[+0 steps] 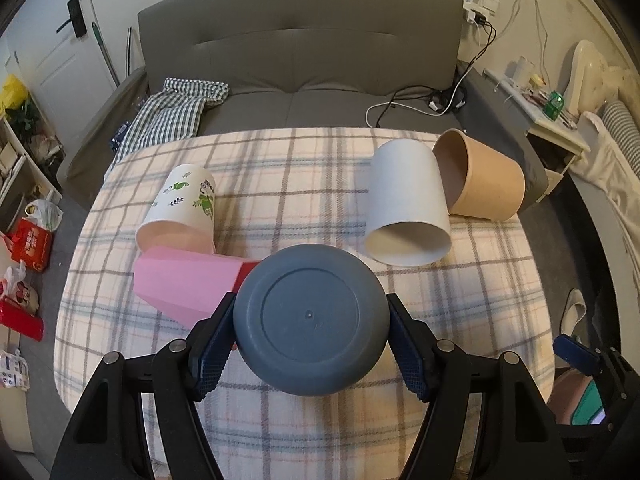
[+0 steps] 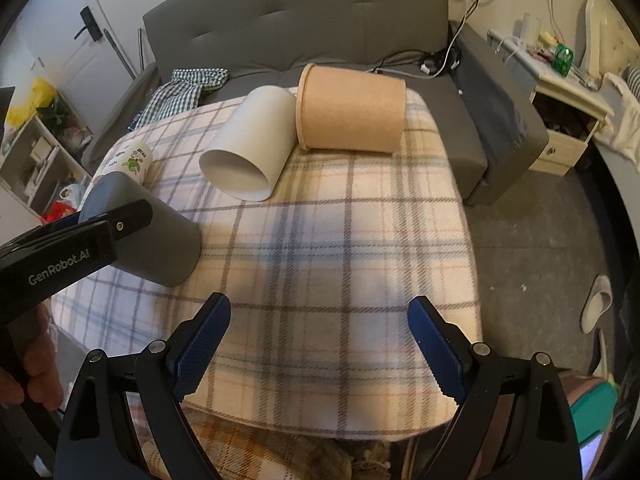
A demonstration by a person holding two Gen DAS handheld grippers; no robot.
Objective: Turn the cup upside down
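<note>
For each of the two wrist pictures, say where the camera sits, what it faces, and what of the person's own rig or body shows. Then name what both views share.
Left wrist: sits on the left gripper, facing the sofa across the plaid table; own jaws clamp the grey cup, base toward the lens.
Right wrist: sits on the right gripper, jaws open, over the table's near right edge; the left gripper and a hand show at left.
Shared: grey cup, white cup, brown tub, patterned cup, sofa.

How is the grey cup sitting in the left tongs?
Tilted, base up, mouth down. The left tongs clamp the grey cup; its base faces their camera, and its rim nears the cloth.
</note>
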